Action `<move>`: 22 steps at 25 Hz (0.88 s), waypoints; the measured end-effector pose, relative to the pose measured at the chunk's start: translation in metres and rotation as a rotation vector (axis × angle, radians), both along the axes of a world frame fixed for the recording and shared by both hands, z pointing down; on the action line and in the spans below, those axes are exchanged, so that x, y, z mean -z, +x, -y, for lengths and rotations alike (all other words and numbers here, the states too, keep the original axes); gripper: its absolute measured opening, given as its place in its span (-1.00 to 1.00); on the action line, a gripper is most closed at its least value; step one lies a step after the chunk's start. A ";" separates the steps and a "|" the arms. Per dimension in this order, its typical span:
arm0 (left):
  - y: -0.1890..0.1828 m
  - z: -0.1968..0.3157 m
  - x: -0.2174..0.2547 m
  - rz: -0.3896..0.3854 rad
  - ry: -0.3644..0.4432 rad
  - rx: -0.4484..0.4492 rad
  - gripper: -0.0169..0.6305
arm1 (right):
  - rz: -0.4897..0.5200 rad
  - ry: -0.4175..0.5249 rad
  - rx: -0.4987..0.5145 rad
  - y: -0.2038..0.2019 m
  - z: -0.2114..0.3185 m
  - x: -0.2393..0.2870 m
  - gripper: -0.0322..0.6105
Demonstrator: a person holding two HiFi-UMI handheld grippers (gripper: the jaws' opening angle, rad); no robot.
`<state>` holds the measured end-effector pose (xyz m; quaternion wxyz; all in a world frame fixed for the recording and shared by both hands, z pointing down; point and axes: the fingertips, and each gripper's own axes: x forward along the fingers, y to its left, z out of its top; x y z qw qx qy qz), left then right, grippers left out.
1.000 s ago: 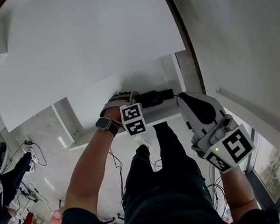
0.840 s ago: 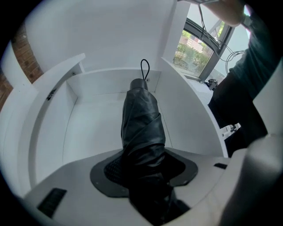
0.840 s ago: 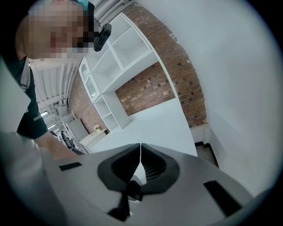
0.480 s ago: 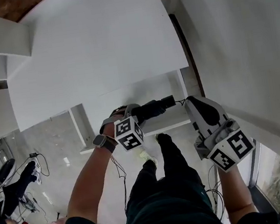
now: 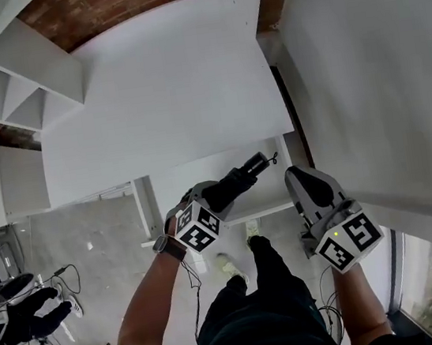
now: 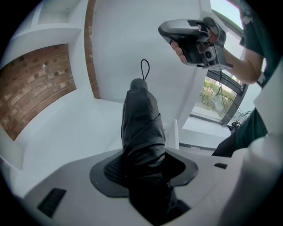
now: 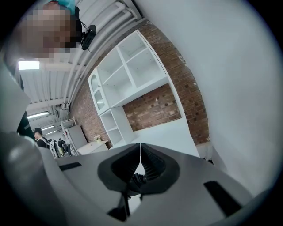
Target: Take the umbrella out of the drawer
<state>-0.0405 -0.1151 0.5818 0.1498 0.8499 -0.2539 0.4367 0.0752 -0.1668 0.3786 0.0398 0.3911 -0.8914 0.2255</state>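
Apparently nearly done: gripping umbrella in left tool, above open drawer, with right tool pressed together, empty; left only to carry it clear.

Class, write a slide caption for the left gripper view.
Left gripper shut on a folded black umbrella, with the right gripper alongside.
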 end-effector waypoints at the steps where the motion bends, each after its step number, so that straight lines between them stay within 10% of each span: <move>1: -0.001 -0.001 0.007 -0.024 0.002 0.024 -0.29 | 0.000 0.007 0.000 -0.002 -0.004 0.005 -0.89; 22: -0.044 -0.041 0.164 -0.319 0.210 0.362 -0.29 | -0.057 0.151 0.029 -0.048 -0.061 0.082 -0.89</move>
